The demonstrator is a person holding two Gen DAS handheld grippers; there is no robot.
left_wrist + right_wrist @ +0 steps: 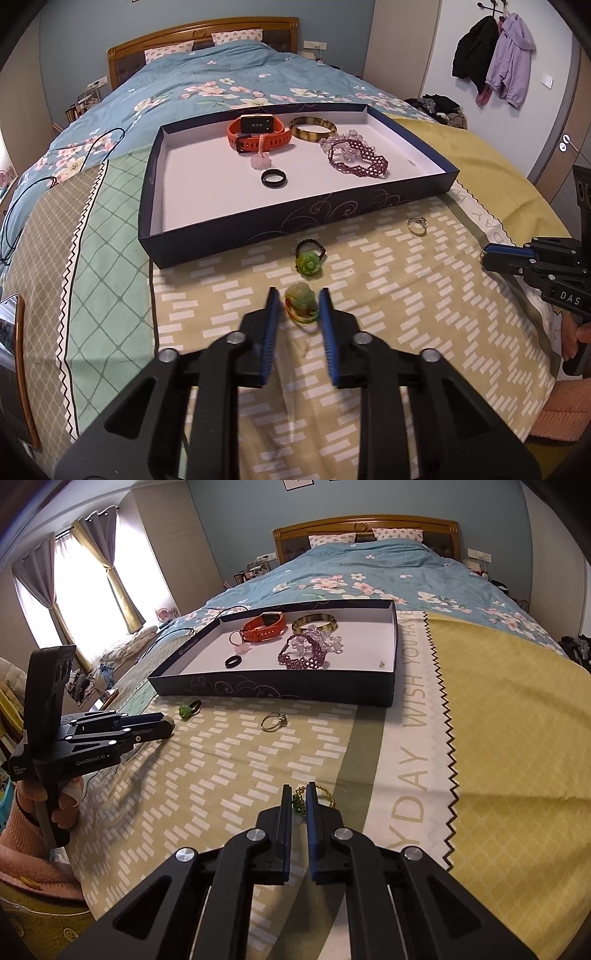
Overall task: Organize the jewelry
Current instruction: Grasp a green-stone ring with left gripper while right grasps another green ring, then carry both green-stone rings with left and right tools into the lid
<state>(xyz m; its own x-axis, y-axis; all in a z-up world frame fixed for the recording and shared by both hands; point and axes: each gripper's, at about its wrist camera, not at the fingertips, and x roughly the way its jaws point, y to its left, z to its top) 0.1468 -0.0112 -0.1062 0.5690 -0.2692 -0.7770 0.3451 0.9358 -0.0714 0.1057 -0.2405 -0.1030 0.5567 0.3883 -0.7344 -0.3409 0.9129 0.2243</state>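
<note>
A dark blue tray (258, 225) on the bed holds an orange watch (255, 134), an amber bangle (313, 128), a purple beaded bracelet (360, 157), a pink charm (260, 159) and a black ring (274, 178). My left gripper (298, 301) is open around a green and amber jade pendant (301, 302) on the cloth. A green rose ring (308, 260) and a gold ring (417, 225) lie in front of the tray. My right gripper (299, 801) is shut on a gold ring with a green bead (298, 803); it also shows in the left wrist view (487, 256).
The tray (280, 692) sits across a patterned yellow-green cloth (517, 738) over a blue floral duvet (221, 85). A black cable (55, 184) runs along the bed's left side. The bed's near edge lies under both hands. Coats (491, 62) hang on the right wall.
</note>
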